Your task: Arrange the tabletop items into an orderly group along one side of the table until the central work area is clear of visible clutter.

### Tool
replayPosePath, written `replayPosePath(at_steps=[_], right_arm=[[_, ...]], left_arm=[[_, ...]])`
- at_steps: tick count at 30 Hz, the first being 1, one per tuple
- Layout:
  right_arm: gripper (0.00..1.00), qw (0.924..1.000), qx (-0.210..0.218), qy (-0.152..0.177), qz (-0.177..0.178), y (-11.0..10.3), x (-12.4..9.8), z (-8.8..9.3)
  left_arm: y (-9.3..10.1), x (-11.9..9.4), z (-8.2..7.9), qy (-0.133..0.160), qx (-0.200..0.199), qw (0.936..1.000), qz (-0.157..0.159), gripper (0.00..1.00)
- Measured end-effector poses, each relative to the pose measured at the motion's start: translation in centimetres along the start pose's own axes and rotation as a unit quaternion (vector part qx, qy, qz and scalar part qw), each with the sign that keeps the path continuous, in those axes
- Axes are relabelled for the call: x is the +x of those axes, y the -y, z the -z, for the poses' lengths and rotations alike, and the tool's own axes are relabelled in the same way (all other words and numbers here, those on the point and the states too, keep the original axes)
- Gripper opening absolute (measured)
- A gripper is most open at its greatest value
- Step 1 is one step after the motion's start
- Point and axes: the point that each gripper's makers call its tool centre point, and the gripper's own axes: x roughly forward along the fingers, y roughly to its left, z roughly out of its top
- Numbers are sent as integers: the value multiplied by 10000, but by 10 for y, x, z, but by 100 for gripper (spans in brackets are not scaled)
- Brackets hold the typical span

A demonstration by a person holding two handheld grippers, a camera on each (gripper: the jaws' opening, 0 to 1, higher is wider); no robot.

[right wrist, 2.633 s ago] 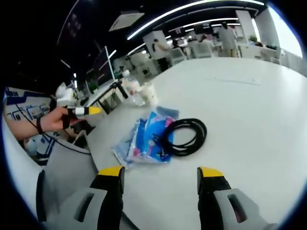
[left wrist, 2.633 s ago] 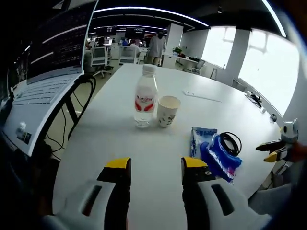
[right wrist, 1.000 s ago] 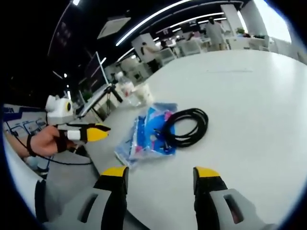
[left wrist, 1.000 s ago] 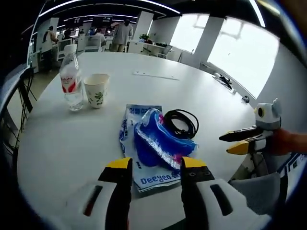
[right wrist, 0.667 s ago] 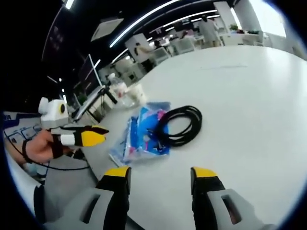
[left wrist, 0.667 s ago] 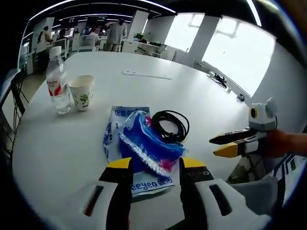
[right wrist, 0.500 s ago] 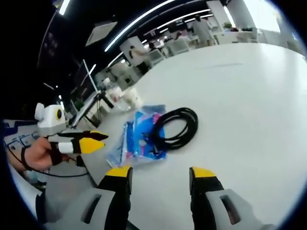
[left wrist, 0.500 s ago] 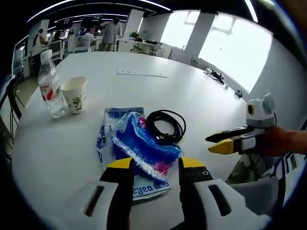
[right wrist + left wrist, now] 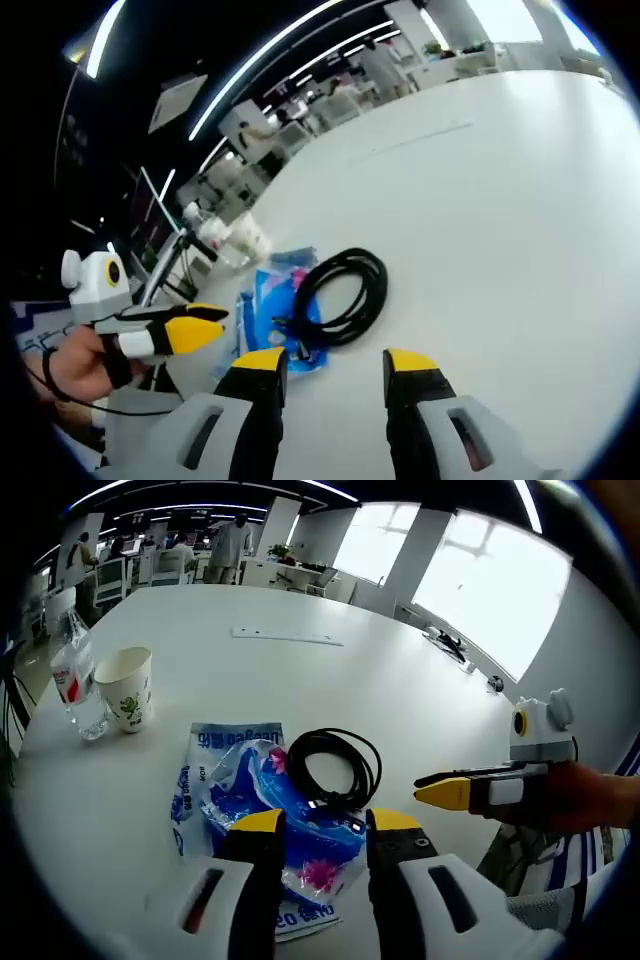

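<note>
Open-plan office: bright windows (image 9: 480, 590), ceiling light strips (image 9: 290, 45), white pillar (image 9: 405, 555), distant desks and chairs (image 9: 110, 575).

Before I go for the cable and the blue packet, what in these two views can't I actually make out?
- Blue packet: its near end is hidden behind the left gripper in the left gripper view; its print is partly covered by the black cable.
- Water bottle: its top is cut by the picture's edge in the left gripper view; blurred and tiny in the right gripper view.
- Paper cup: its contents can't be seen.
- Flat strip far across the table: too small to identify.
</note>
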Motion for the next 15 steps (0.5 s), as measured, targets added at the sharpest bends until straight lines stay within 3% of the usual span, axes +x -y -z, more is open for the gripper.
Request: replayPosePath(at_steps=[4,15], right_arm=[[35,10000,30,-4,94,3,8,-8],[27,9994,129,-77,297,18,25,-24]], left_arm=[[4,12,-6,-39,0,10000,-39,28],[4,39,-3,-354,36,9990,-270,23]])
